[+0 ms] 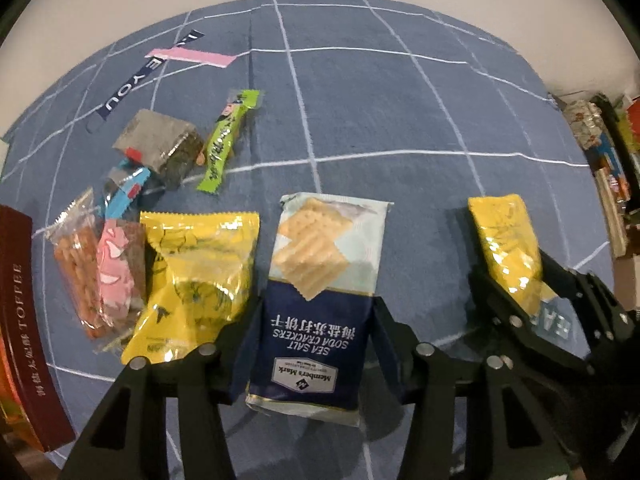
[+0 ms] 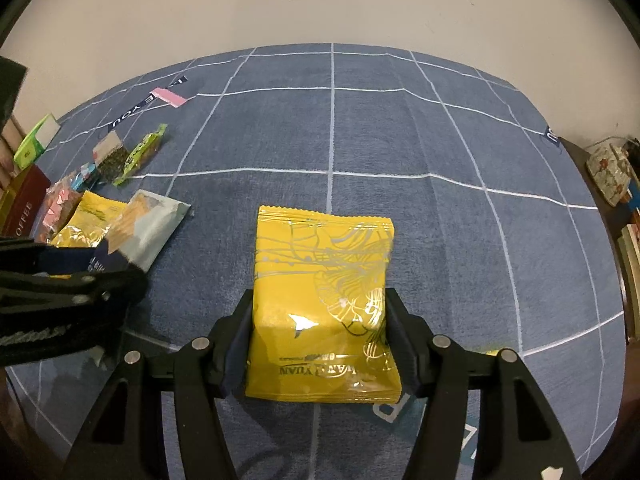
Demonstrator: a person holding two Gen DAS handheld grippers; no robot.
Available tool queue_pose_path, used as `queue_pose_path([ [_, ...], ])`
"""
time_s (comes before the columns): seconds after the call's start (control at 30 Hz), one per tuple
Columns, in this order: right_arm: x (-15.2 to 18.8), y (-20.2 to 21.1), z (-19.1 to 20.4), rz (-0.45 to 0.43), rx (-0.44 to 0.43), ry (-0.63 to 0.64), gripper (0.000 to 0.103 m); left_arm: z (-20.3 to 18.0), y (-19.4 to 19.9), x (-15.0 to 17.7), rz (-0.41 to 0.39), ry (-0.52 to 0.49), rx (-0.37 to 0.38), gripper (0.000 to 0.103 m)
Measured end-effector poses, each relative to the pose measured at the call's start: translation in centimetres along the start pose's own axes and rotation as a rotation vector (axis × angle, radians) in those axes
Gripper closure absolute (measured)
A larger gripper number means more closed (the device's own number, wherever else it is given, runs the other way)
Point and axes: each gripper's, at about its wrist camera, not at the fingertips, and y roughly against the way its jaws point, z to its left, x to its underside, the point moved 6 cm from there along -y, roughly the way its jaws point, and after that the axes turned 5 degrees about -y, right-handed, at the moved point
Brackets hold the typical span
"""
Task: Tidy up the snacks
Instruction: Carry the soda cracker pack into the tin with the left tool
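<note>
Left gripper is clamping a sea salt soda cracker pack by its long sides, navy end nearest the camera, cracker picture pointing away. Whether the pack is touching the cloth or hanging just above it cannot be told.

Right gripper is pinching a yellow snack bag between both fingers, foil line drawing facing up, crimped top edge pointing toward the far edge of the tabletop. Both held packs are sitting over the near-middle of the tabletop, cracker pack to the left, bags apart.

Just left of the cracker pack, a second yellow bag is lying flat. Against its left side: a pink-patterned pack and a clear bag of brown snacks. Farther back, a blue wrapper, a grey-and-dark pouch, a green stick pack.

A dark red toffee box is standing at the left edge. Blue grid-lined tablecloth is covering the tabletop.
</note>
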Motion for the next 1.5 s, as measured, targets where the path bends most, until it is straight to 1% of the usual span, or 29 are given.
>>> queue_pose_path([
  [0.17,-0.2,-0.1,-0.1,0.016,0.004,-0.007,0.045,-0.6,1.8,1.0,-0.028,-0.033,0.034,0.050],
  [0.27,-0.3,-0.2,-0.1,0.028,0.007,-0.012,0.044,-0.7,3.0,0.9,-0.045,-0.056,0.047,0.050],
  [0.4,-0.4,-0.3,-0.1,0.037,0.014,-0.016,0.044,-0.6,4.7,1.2,-0.061,-0.057,0.069,0.050],
  [0.47,-0.4,-0.4,-0.1,0.041,0.017,-0.020,0.044,0.2,5.6,1.5,-0.069,-0.053,0.085,0.050],
  [0.53,-0.5,-0.4,0.0,0.045,0.021,-0.027,0.043,0.9,6.9,1.6,-0.083,-0.048,0.085,0.050],
  [0.6,-0.5,-0.4,0.0,0.048,0.026,-0.030,0.043,1.7,7.6,1.4,-0.092,-0.040,0.079,0.050],
  [0.73,-0.5,-0.4,0.0,0.049,0.029,-0.033,0.043,4.5,9.4,2.5,-0.121,-0.002,0.070,0.050],
  [0.77,-0.5,-0.4,0.0,0.049,0.031,-0.032,0.043,4.6,9.6,2.4,-0.124,0.011,0.067,0.050],
  [1.0,-0.5,-0.4,0.0,0.049,0.033,-0.038,0.043,8.0,12.7,4.1,-0.161,0.052,0.039,0.050],
  [1.2,-0.6,-0.5,0.0,0.049,0.035,-0.037,0.043,13.4,16.0,5.8,-0.197,0.111,-0.025,0.050],
  [1.4,-0.6,-0.5,0.1,0.049,0.037,-0.034,0.044,22.3,19.4,7.9,-0.217,0.205,-0.168,0.050],
  [1.5,-0.6,-0.5,0.1,0.050,0.037,-0.035,0.044,26.1,19.9,9.2,-0.208,0.252,-0.203,0.050],
])
